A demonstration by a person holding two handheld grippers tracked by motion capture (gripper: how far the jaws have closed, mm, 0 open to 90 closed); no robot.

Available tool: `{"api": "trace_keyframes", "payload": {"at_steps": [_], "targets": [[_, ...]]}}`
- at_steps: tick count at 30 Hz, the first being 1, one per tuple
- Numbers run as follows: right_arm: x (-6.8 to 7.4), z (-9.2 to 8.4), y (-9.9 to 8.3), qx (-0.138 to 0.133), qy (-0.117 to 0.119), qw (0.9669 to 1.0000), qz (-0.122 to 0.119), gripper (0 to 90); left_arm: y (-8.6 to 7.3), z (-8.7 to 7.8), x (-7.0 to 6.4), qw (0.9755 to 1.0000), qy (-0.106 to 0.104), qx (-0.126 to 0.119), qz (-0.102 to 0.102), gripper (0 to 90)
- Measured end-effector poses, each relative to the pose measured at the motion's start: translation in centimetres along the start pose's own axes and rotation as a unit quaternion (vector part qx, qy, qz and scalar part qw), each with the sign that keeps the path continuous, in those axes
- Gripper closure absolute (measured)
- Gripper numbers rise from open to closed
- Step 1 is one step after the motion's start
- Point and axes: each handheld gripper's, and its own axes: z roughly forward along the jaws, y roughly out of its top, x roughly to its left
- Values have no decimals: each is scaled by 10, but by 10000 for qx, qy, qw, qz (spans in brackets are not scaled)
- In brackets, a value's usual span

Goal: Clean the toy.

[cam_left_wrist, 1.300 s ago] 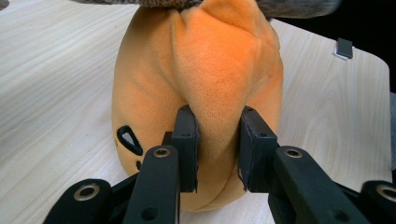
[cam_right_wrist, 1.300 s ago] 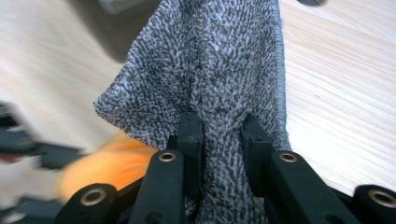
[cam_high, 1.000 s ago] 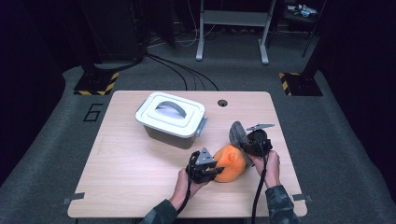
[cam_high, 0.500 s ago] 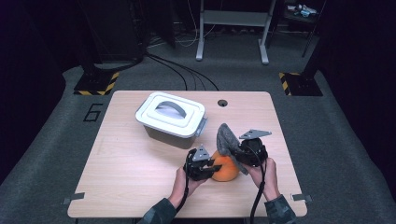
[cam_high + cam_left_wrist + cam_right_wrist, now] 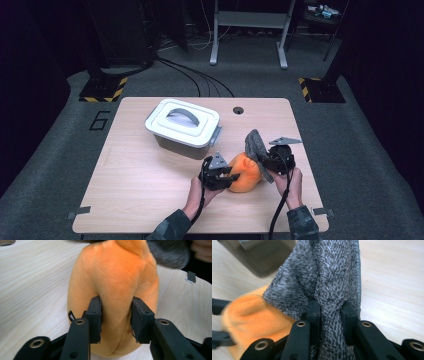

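I count one orange plush (image 5: 244, 172), pinched in my left gripper (image 5: 116, 317) whose jaws have just been easing apart; one grey cloth (image 5: 329, 282), clamped by my right gripper (image 5: 329, 317); one lidded bin (image 5: 183, 127).

My left gripper (image 5: 116, 320) pinches the orange plush (image 5: 112, 282), its jaws just easing wider; grey cloth (image 5: 170, 252) above.
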Motion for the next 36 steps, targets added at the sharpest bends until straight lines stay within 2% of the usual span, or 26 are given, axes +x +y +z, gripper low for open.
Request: {"api": "trace_keyframes", "payload": {"at_steps": [3, 4, 5, 8, 9, 10, 11, 13, 14, 16, 17, 18, 19, 21, 22, 24, 25, 26, 28, 30, 31, 32, 33, 34, 35, 36], "targets": [[12, -22, 7, -323, 50, 9994, -119, 734, 2, 2, 3, 9999, -28, -31, -135, 650], [18, -29, 9, -426, 64, 9989, -197, 734, 3, 3, 4, 9998, -55, -35, -164, 650], [32, -37, 14, -479, 204, 9980, -354, 734, 4, 3, 5, 9999, -50, -22, -135, 651], [44, -33, 14, -347, 304, 9976, -507, 734, 5, 4, 4, 9999, -52, 40, -107, 667], [50, -25, 13, -148, 180, 9973, -701, 735, 4, 4, 4, 9999, -56, 51, -105, 680], [52, -18, 10, -83, 28, 9967, -811, 736, 3, 4, 4, 9999, -56, 59, -124, 688], [51, -13, 9, -59, -18, 9965, -830, 737, 2, 4, 5, 9999, -50, 21, -129, 691], [44, -7, 7, -70, -124, 9975, -689, 736, 1, 4, 5, 9998, -46, -3, -177, 694], [30, -3, 6, -45, -253, 9984, -511, 737, 1, 4, 5, 9998, -50, -22, -198, 694], [26, -1, 5, 6, -354, 9983, -455, 737, 0, 3, 6, 9998, -59, -24, -197, 694], [17, 5, 2, 100, -384, 9989, -257, 736, -1, 3, 6, 9998, -61, -24, -207, 694], [9, 9, -2, 167, -349, 9991, -172, 736, -1, 3, 6, 9997, -72, -35, -225, 693], [0, 14, -7, 226, -295, 9993, 27, 736, 0, 5, 6, 9997, -72, -43, -214, 693], [-4, 14, -8, 188, -218, 9996, 32, 735, 0, 6, 5, 9997, -61, -45, -221, 692], [-5, 10, -7, 187, -208, 9995, 137, 733, 1, 7, 4, 9997, -56, -46, -216, 692], [-4, -4, -4, -28, -185, 9998, 32, 732, 1, 7, 5, 9998, -50, -34, -214, 692], [6, -19, 0, -267, -60, 9996, -86, 732, 1, 7, 8, 9996, -99, -26, -264, 692], [6, -19, 0, -267, -60, 9996, -86, 732, 1, 7, 9, 9996, -94, -45, -275, 692], [23, -28, 4, -357, 86, 9990, -248, 731, 2, 6, 10, 9996, -82, -22, -278, 693], [36, -24, 5, -264, 163, 9982, -517, 732, 1, 6, 10, 9996, -82, -16, -267, 693], [37, -11, 3, -99, -49, 9978, -657, 733, 1, 5, 10, 9996, -93, -3, -273, 694], [37, -11, 3, -99, -49, 9978, -657, 733, 0, 5, 10, 9995, -78, -14, -297, 694], [32, -6, 1, -100, -5, 9986, -526, 733, -1, 5, 11, 9995, -78, -40, -309, 694], [15, 2, -2, -32, -112, 9997, -196, 732, -1, 4, 11, 9995, -91, -24, -316, 694], [9, 5, -3, 12, -220, 9997, -131, 732, -1, 4, 11, 9995, -91, -24, -316, 695], [9, 5, -3, 12, -220, 9997, -131, 732, -2, 4, 11, 9995, -100, -38, -303, 695]]}}
